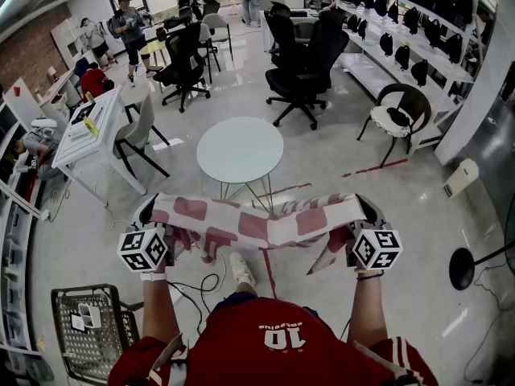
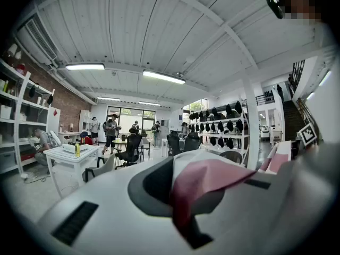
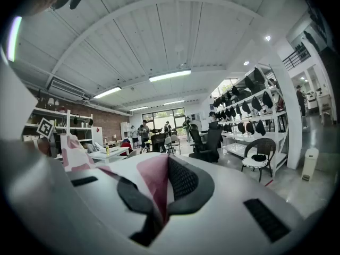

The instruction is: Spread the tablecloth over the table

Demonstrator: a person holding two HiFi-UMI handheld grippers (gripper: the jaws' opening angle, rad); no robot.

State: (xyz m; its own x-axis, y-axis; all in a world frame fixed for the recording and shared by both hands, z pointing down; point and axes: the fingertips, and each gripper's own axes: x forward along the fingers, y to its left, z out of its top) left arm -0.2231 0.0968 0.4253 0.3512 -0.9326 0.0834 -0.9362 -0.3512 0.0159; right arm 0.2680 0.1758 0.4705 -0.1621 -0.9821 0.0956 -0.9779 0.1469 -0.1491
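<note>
Clamping one end of the pink-and-white checked tablecloth (image 2: 208,175), the left gripper (image 2: 183,214) has its jaws pressed together on the fabric, which bunches into a pink fold between the dark pads; the right gripper (image 3: 155,209) is likewise closed on the other end, with a pink-and-white pleat pinched in the cleft of its jaws; both grippers point level and away from the person.

In the head view the cloth is stretched between them as a loose, partly folded band across the lower middle of the frame; it sags a little at its centre, and a flap droops beside each gripper; it is held in the air and touches no furniture.

Below the grippers, the person's red shirt (image 1: 265,344) fills the bottom edge; one light shoe (image 1: 240,268) shows on the pale floor (image 1: 418,215) under the cloth, beside a dark cable (image 1: 201,284).

Beyond the cloth, at the centre of the frame, the round white worktop (image 1: 240,147) stands on thin legs, well apart from the fabric. A wire basket (image 1: 84,328) sits at the lower left; a white desk (image 1: 92,127) with a grey chair (image 1: 137,131) lies at the left; black office chairs (image 1: 304,55) cluster at the upper middle; a brown chair (image 1: 402,111) stands at the right, before long shelves (image 1: 402,22) lined with dark bags; several people (image 1: 129,22) stand at the upper left.
</note>
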